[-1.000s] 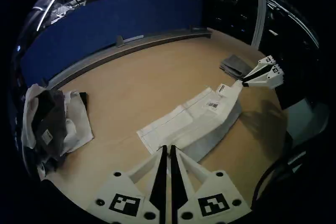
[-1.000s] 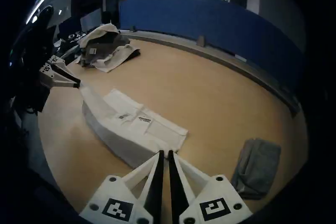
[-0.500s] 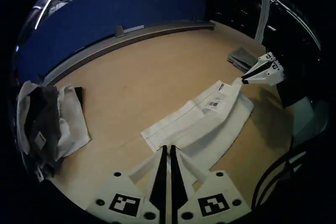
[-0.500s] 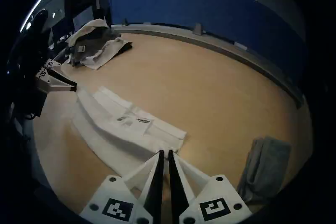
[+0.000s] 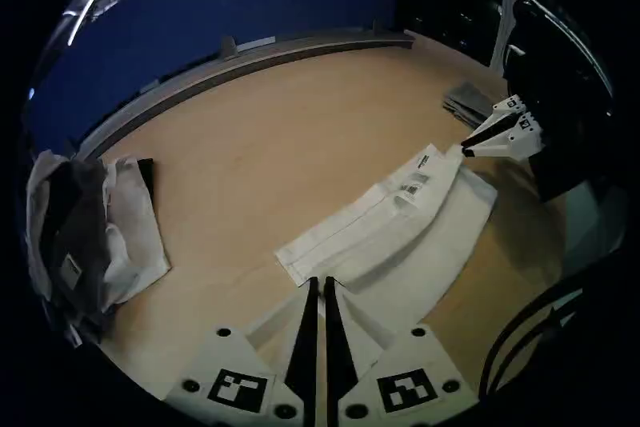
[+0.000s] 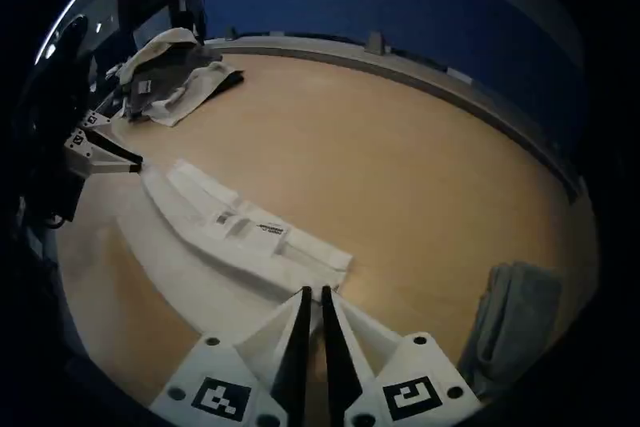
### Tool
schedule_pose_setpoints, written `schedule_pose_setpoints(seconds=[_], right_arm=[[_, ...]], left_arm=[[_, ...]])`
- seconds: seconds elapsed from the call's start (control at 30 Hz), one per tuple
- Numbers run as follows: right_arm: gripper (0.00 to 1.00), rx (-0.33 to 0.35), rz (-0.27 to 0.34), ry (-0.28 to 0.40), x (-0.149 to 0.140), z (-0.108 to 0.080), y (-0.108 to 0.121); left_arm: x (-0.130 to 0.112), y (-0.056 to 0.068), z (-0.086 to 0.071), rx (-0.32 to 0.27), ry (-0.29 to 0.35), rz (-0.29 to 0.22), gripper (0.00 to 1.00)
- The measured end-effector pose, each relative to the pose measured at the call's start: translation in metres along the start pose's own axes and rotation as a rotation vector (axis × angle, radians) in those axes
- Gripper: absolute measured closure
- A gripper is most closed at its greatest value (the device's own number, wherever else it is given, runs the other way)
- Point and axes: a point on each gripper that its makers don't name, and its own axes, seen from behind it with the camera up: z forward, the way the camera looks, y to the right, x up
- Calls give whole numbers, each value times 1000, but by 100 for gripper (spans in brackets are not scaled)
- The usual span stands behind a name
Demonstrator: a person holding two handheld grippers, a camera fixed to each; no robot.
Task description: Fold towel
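Lying flat on the wooden counter, a white towel is seen partly folded lengthwise. One end corner is pinched by the clenched left gripper, and the opposite corner is clamped by the right gripper.

Low in frame, the left gripper and right gripper are white, with black-edged tapering fingers, square black-and-white markers and dark screw holes.
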Motion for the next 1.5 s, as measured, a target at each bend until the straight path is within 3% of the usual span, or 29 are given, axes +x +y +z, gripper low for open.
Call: schedule_pose_setpoints(seconds=[0.17, 0.27, 0.37, 0.47, 0.67, 1.07, 1.37, 1.5], right_arm=[[63, -12, -2, -3, -3, 7, 1], [55, -20, -6, -4, -4, 8, 2], [50, -32, -9, -7, -5, 10, 4], [49, -42, -9, -6, -5, 11, 7], [42, -60, -2, -1, -1, 15, 12], [36, -94, 13, 12, 11, 23, 21], [31, -113, 38, 15, 13, 29, 28], [29, -122, 40, 16, 16, 31, 31]], left_arm=[[-3, -5, 4, 13, -10, 4, 91], [-4, -7, 6, 17, -11, 0, 86], [-4, -11, 6, 26, -11, -9, 70], [-5, -14, 6, 34, -9, -18, 62], [-8, -19, 6, 47, -13, -8, 59], [-7, -26, 9, 67, -14, 14, 58], [-5, -16, -2, 28, -7, 47, 57], [-12, -19, 3, 42, -29, 68, 57]])
